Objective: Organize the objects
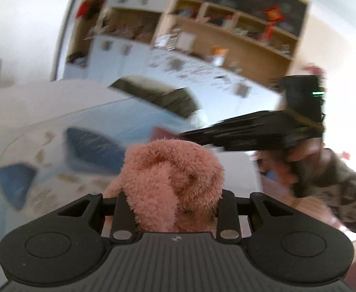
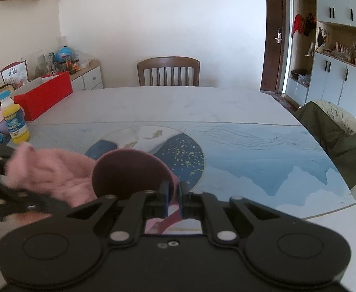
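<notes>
Pink fluffy cloth (image 1: 175, 182) fills the space between the fingers of my left gripper (image 1: 175, 209), which is clamped on it. In the right wrist view the same cloth (image 2: 53, 175) hangs at the left, above the near part of the table (image 2: 263, 146). My right gripper (image 2: 173, 194) is pinched on the rim of a dark red cup (image 2: 129, 172), held just beside the cloth; whether they touch, I cannot tell. Along the table's left edge stand a yellow juice bottle (image 2: 14, 121) and a red box (image 2: 45, 96). Toward the far edge, where a wooden chair (image 2: 168, 71) stands, the tabletop is bare. At the right edge hangs an olive green cloth (image 2: 333, 136).
</notes>
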